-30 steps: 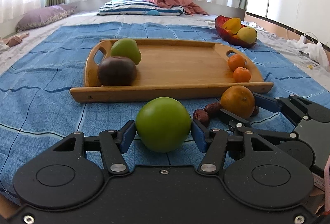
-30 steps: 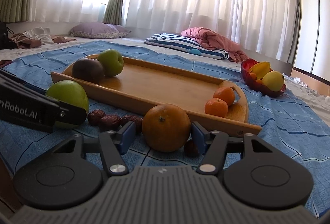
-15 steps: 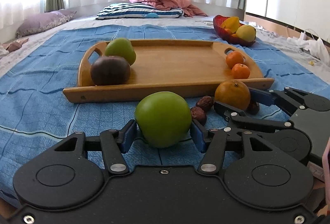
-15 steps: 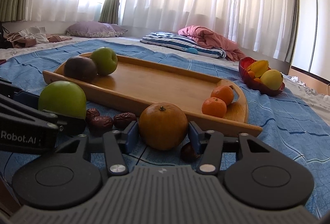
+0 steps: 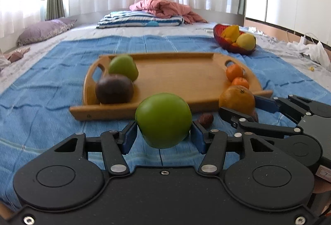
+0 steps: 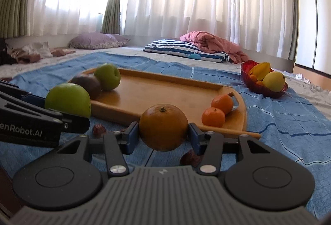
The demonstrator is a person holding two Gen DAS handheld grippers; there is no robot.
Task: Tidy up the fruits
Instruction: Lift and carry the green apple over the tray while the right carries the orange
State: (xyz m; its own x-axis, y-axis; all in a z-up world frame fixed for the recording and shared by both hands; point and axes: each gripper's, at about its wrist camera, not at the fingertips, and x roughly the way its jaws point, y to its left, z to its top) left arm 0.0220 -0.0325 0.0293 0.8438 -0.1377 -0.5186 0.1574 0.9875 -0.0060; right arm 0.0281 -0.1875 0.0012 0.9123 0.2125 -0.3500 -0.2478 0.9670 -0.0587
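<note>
Here, my left tongs (image 5: 163, 137) clamp the green apple (image 5: 163, 120), my right tongs (image 6: 162, 134) the orange (image 6: 163, 127) (both tilted slightly downward), beside the tray's (image 5: 182, 78) near edge.

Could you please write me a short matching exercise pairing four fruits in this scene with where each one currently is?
Things:
1. big green apple
2. large orange
3. dark brown fruit
4. yellow fruit

Places:
A. in the red bowl
B. between the right gripper pads
C. on the wooden tray, left end
D. between the left gripper pads

Pairs: 1-D, 2-B, 3-C, 4-A
</note>
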